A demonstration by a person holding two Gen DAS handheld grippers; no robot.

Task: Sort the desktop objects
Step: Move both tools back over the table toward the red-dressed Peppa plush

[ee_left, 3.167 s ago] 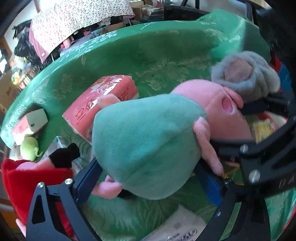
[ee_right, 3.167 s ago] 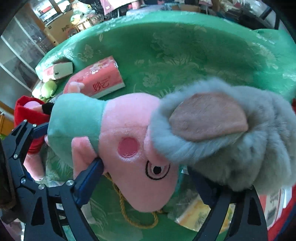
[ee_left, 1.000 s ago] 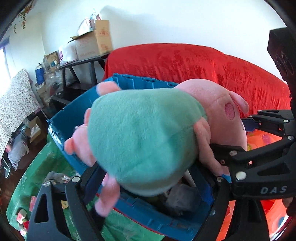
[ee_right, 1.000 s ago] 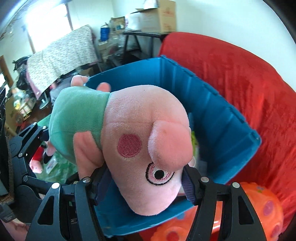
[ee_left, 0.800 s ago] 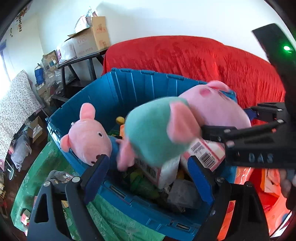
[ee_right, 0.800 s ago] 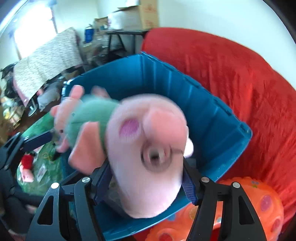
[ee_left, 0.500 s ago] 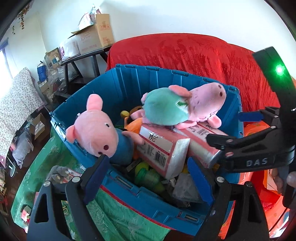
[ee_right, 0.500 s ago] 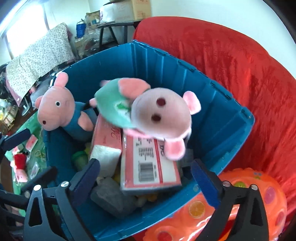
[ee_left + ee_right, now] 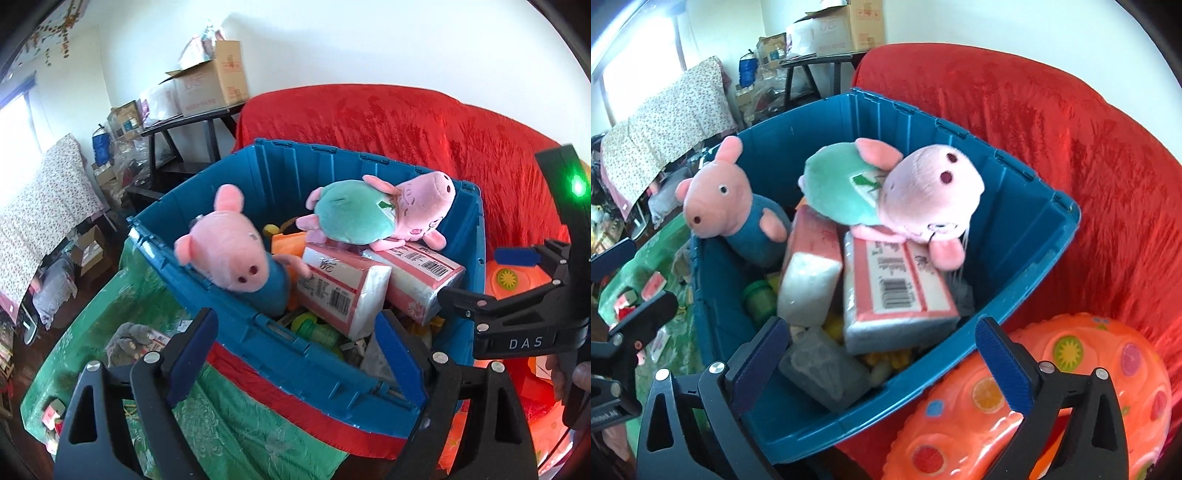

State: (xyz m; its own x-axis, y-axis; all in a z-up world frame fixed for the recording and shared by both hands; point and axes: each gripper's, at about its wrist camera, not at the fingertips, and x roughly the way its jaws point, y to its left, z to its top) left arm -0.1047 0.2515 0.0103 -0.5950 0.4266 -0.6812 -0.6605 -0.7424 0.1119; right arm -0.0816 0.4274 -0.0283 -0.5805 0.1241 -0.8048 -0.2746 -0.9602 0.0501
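While both grippers are held over the blue bin (image 9: pixel 1015 266), nothing is gripped: the left gripper (image 9: pixel 295 347) is spread wide above the bin's near wall, and the right gripper (image 9: pixel 882 354), whose jaws have just been opening, is parted fully over the bin's near corner with nothing between the pads. Just outside that corner an orange inflatable ball (image 9: pixel 1034 402) is seen. Inside the bin, a grey block (image 9: pixel 823 369) is found nearest, then two tissue packs (image 9: pixel 897 291) side by side. On top of the packs the green-dressed pig plush (image 9: pixel 894 192) is laid face down, clear of both grippers. A second pig plush (image 9: pixel 727 199) in blue is propped against the bin's left wall. Behind the bin a red cloth (image 9: pixel 1089 155) is draped.
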